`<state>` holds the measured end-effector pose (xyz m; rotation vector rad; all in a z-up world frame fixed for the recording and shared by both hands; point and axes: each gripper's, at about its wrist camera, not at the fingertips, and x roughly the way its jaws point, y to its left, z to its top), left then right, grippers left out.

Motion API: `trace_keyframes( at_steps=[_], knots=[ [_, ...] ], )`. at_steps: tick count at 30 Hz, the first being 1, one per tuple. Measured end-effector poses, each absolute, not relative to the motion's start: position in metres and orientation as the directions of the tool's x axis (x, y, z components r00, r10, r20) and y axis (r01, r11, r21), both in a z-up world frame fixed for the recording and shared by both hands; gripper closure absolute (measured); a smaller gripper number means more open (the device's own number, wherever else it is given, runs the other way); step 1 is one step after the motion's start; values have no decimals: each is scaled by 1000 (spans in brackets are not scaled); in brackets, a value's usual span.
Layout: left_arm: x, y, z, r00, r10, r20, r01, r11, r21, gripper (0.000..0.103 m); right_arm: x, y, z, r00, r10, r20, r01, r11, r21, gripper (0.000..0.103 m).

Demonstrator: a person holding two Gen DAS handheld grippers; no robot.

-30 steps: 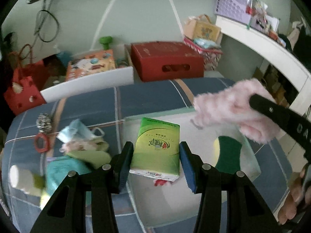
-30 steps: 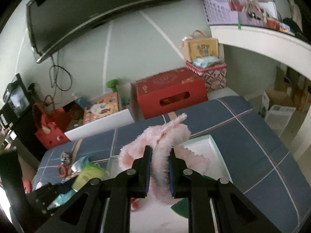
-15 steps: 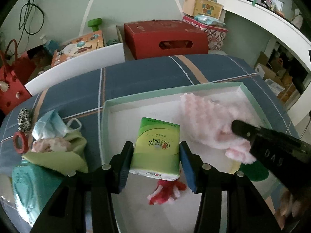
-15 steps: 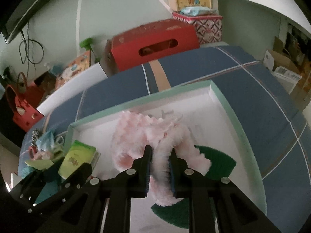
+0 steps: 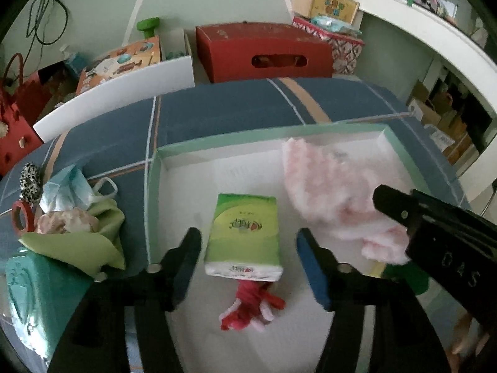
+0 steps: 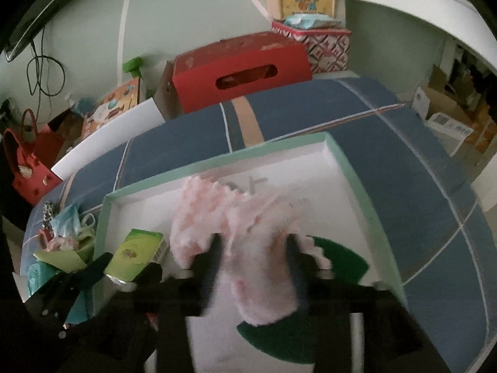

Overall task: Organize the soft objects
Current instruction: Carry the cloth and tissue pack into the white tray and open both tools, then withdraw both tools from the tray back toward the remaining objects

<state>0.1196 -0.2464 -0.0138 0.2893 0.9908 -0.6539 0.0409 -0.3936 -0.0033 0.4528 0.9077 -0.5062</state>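
A shallow white tray with a mint-green rim (image 5: 248,136) lies on the blue checked cover. On its floor rests a green tissue pack (image 5: 243,236), partly over a red and pink woolly thing (image 5: 251,304). My left gripper (image 5: 248,233) straddles the pack; its jaws are opening, with a gap on each side. A pink fluffy cloth (image 6: 236,223) lies in the tray over a dark green round pad (image 6: 341,261). My right gripper (image 6: 253,245) has the cloth between its opening jaws, its fingers spread wide and no longer pinching the cloth.
Left of the tray sits a heap: a light green cloth (image 5: 77,242), a blue face mask (image 5: 65,186), a teal pack (image 5: 28,295), a red ring (image 5: 21,220) and a spotted scrunchie (image 5: 29,180). A red box (image 5: 264,52) and a white board (image 5: 118,93) stand behind.
Both grippers came down into the tray. The left jaws spread away from the tissue pack, which now lies on the tray floor. The right jaws spread off the pink cloth.
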Motion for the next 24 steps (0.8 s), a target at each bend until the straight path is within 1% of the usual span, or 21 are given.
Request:
trace_keyframes(
  at_steps=[4, 8, 10, 11, 14, 17, 19, 20, 22, 24],
  knots=[
    [116, -240, 3, 394, -377, -838, 622, 780, -59, 35, 30, -391, 20, 535, -253, -806, 590, 794, 143, 45],
    [114, -231, 20, 414, -358, -837, 602, 797, -43, 33, 18, -385, 41, 536, -301, -789, 595, 798, 100, 38],
    [112, -224, 29, 429, -352, -832, 590, 806, -37, 21, 14, -383, 48, 536, -308, -786, 595, 798, 93, 34],
    [111, -220, 33, 438, -353, -827, 584, 811, -36, 13, 12, -383, 51, 536, -309, -786, 593, 800, 90, 33],
    [108, -208, 45, 465, -357, -810, 568, 822, -36, 13, 7, -380, 56, 524, -326, -787, 595, 801, 64, 28],
    [106, -195, 53, 496, -335, -801, 540, 842, -18, 13, 4, -375, 58, 514, -329, -792, 591, 805, 49, 23],
    [106, -185, 57, 511, -325, -796, 520, 854, -15, 13, 3, -372, 59, 513, -326, -794, 586, 809, 47, 15],
    [107, -179, 59, 514, -320, -796, 509, 861, -17, 12, 2, -370, 59, 514, -326, -794, 584, 811, 45, 13],
    [108, -168, 62, 517, -319, -794, 493, 869, -28, 12, 3, -367, 58, 510, -325, -796, 577, 816, 37, 0],
    [109, -156, 65, 521, -317, -793, 476, 878, -38, 12, 3, -362, 57, 502, -323, -802, 572, 820, 28, 0]
  ],
)
